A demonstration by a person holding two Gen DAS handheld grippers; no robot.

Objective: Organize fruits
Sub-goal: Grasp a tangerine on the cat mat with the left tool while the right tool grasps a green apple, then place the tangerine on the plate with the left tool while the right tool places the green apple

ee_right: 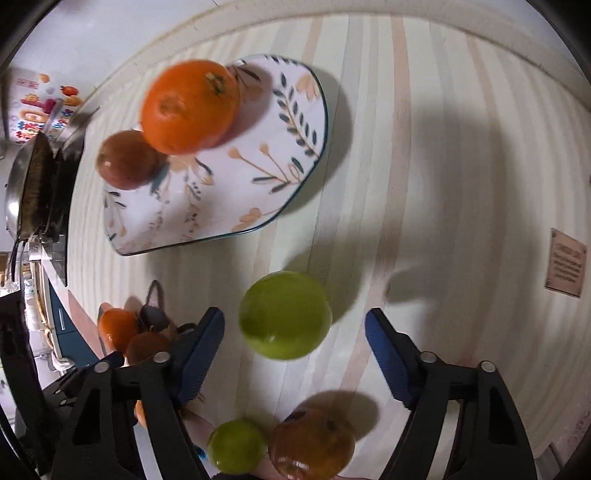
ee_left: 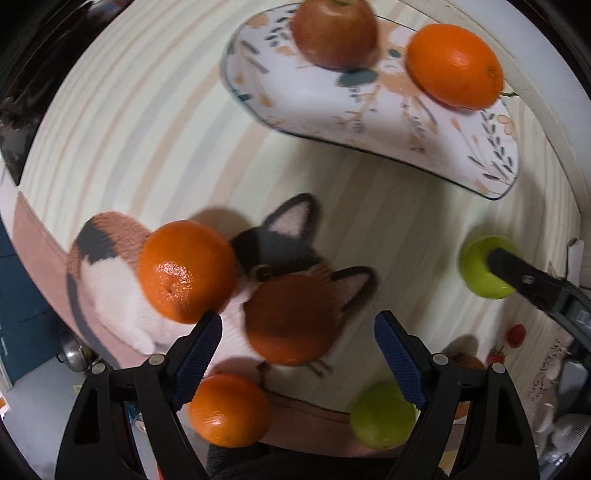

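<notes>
A floral plate [ee_left: 314, 107] [ee_right: 207, 199] holds a red apple [ee_left: 334, 31] [ee_right: 127, 160] and an orange [ee_left: 456, 66] [ee_right: 190, 107]. My left gripper [ee_left: 297, 339] is open and empty above the table. Ahead of it lie an orange [ee_left: 186, 271] and a darker reddish-orange fruit [ee_left: 291, 319] on a cat-shaped mat [ee_left: 110, 280]. Another orange [ee_left: 231, 410] and a green fruit [ee_left: 382, 415] lie closer. My right gripper [ee_right: 295, 343] is open, its fingers on either side of a green apple [ee_right: 284, 319] [ee_left: 484, 267] without touching it.
A green fruit [ee_right: 236, 450] and a brownish apple [ee_right: 312, 441] lie near the table's front edge. A pan [ee_right: 27, 192] sits on a stove at the left. A small label card [ee_right: 565, 267] lies at the right. Small red items [ee_left: 515, 336] lie at the right edge.
</notes>
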